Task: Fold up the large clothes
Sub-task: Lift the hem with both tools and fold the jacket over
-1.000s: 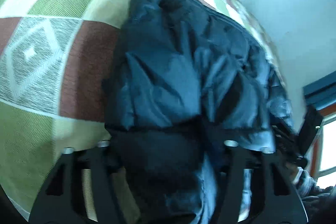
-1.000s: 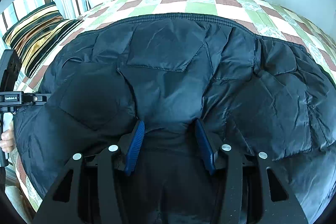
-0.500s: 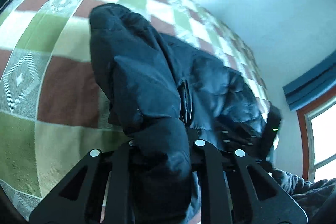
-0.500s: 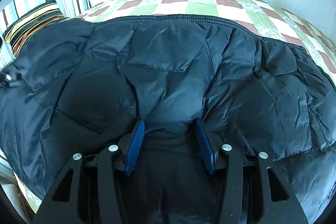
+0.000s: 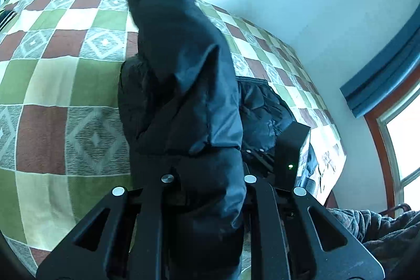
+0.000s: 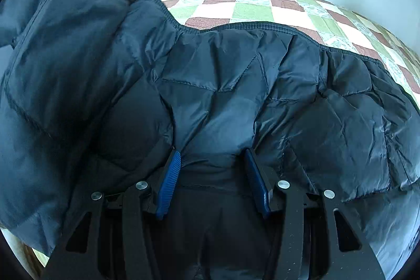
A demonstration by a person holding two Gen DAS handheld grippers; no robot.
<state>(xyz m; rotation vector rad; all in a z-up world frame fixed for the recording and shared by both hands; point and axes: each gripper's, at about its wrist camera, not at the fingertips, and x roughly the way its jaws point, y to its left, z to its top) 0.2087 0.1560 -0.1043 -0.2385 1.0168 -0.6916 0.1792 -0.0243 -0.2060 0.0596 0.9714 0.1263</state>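
Note:
A dark navy quilted puffer jacket [image 6: 236, 101] lies spread on a checked bedspread [image 6: 249, 9]. My right gripper [image 6: 214, 164] is shut on a bunch of the jacket's fabric near its front edge, the blue pads [image 6: 170, 183] pressing it from both sides. My left gripper [image 5: 207, 175] is shut on another part of the jacket [image 5: 183, 85], held high, so the fabric hangs up and over between the fingers and hides the tips. In the right wrist view this lifted part fills the left side [image 6: 65, 57].
The bedspread [image 5: 65, 96] has green, red and cream squares. A pale wall [image 5: 288, 4] lies beyond the bed. A window with a wooden frame [image 5: 380, 148] is at the right. The other gripper's black body [image 5: 291, 148] sits at the bed edge.
My left gripper has lifted its part of the jacket up off the bed and swung it toward the right gripper. The right gripper has stayed in place, still shut.

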